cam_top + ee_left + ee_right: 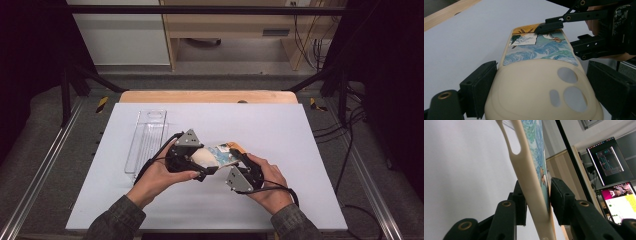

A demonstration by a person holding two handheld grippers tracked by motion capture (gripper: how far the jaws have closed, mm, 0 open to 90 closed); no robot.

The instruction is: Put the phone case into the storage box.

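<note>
- No words, brand names or numbers can be read anywhere.
- The phone case (541, 75) carries a wave picture, no lettering.
- The monitors (614, 177) at right are too blurred to read.

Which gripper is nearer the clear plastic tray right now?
Left. The left gripper holds the phone case just right of the clear plastic tray; the right gripper grips the case's far end, farther from the tray.

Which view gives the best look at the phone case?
The left gripper view: the phone case shows its whole cream back, camera cutouts and wave picture. The high view shows the case small, between the two claws. The right gripper view shows it edge-on, a thin cream rim.
</note>
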